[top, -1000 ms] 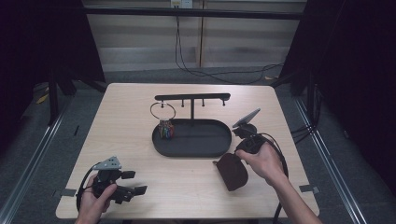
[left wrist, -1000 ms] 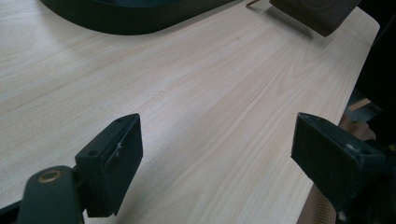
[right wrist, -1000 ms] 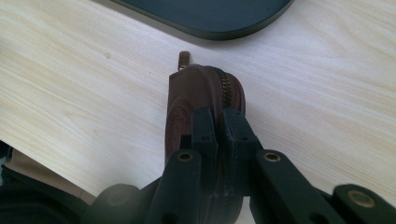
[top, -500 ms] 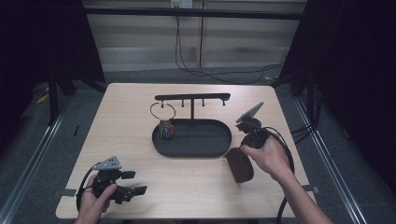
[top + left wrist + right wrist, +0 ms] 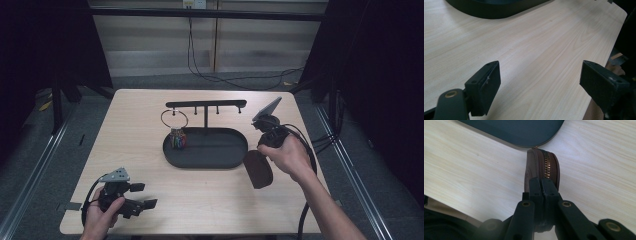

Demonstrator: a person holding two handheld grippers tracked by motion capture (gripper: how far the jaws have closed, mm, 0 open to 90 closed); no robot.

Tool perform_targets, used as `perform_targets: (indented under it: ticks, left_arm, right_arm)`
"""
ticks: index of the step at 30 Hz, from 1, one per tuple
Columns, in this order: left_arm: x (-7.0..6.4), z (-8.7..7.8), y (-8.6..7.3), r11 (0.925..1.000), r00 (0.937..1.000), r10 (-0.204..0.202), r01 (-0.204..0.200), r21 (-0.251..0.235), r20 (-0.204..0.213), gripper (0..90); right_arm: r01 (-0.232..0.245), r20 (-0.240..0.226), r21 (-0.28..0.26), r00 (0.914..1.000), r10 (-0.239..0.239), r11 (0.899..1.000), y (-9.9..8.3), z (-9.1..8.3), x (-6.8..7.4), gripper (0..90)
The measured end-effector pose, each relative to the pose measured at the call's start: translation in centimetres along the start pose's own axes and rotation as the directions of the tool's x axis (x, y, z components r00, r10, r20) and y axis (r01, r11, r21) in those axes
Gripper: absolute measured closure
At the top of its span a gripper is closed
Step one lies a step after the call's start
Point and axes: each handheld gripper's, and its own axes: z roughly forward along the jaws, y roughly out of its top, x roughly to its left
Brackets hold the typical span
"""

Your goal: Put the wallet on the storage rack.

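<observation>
A brown zip pouch (image 5: 258, 169) hangs just over the table, right of the black oval tray (image 5: 205, 162). My right gripper (image 5: 261, 153) is shut on its edge. In the right gripper view the jaws (image 5: 541, 185) pinch the pouch (image 5: 541, 167) beside its brass zip, which is closed, and the pouch's far end reaches the tray's rim (image 5: 519, 130). My left gripper (image 5: 145, 196) rests at the front left of the table, open. In the left gripper view its jaws (image 5: 539, 75) stand wide apart over bare wood.
A black stand with hooks (image 5: 206, 104) rises from the tray's back. A key ring (image 5: 174, 119) with colourful keys (image 5: 178, 139) hangs at the tray's left end. The tray's edge (image 5: 494, 10) lies beyond the left gripper. Cables trail off the table's right side.
My right hand has carried the pouch to the right and farther from the front edge, close to the tray's right end. The left gripper has stayed put.
</observation>
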Motion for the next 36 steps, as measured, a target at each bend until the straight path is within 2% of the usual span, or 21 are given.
perform_targets:
  ticks: [17,28,36]
  left_arm:
    - [0.0,0.0,0.0,1.0,1.0,-0.004,0.004,-0.002,0.003,17.0]
    - [0.1,0.0,-0.1,1.0,1.0,-0.006,0.006,-0.003,0.001,17.0]
    - [0.1,0.0,-0.1,1.0,1.0,-0.005,0.005,-0.002,0.004,17.0]
  right_arm:
    - [-0.02,0.03,-0.011,0.9993,0.02,1.0,3.0,-2.1,0.0,87.3]
    - [-0.025,0.016,-0.007,0.9996,0.025,1.0,4.9,-1.4,-0.6,87.4]
    - [-0.046,0.022,-0.03,0.9986,0.047,0.998,5.9,-1.6,-0.9,87.3]
